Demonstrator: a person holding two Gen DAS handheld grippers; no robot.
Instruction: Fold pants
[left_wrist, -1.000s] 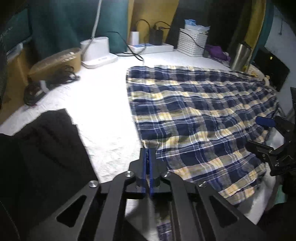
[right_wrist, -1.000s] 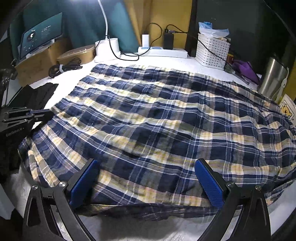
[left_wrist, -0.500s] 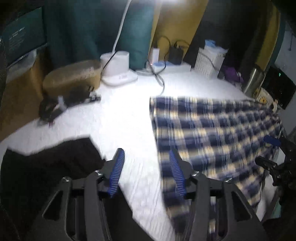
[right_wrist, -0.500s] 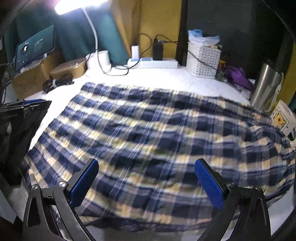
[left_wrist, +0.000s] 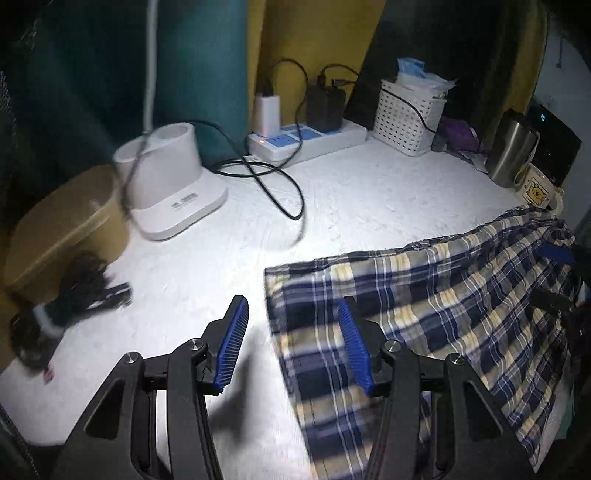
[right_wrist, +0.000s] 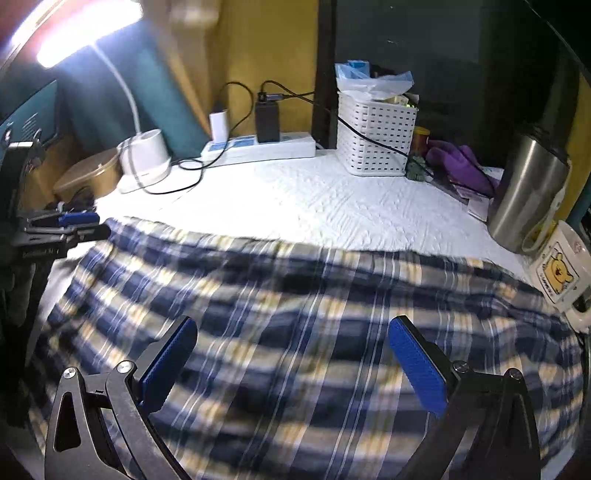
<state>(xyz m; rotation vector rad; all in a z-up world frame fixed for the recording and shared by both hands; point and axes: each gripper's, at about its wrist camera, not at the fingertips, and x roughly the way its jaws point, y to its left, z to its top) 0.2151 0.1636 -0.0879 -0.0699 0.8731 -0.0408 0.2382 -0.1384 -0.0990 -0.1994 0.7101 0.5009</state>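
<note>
Plaid pants (right_wrist: 295, 332) flat on desk (left_wrist: 369, 192). Left gripper (left_wrist: 291, 343) jaws part-open, empty; right gripper (right_wrist: 291, 369) jaws wide, empty, above pants.

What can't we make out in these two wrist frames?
- Plaid pants: right wrist view, motion blur hides folds; the frame's lower edge cuts off the near hem.
- Mug: right wrist view, cut by right edge.
- Right tongs: left wrist view, mostly cropped, dark.

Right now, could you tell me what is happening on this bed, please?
A person holding a gripper in each hand is folding the plaid pants spread on the white cover. The left gripper is open over the pants' left edge; the right gripper is open above the cloth. Neither holds anything.
</note>
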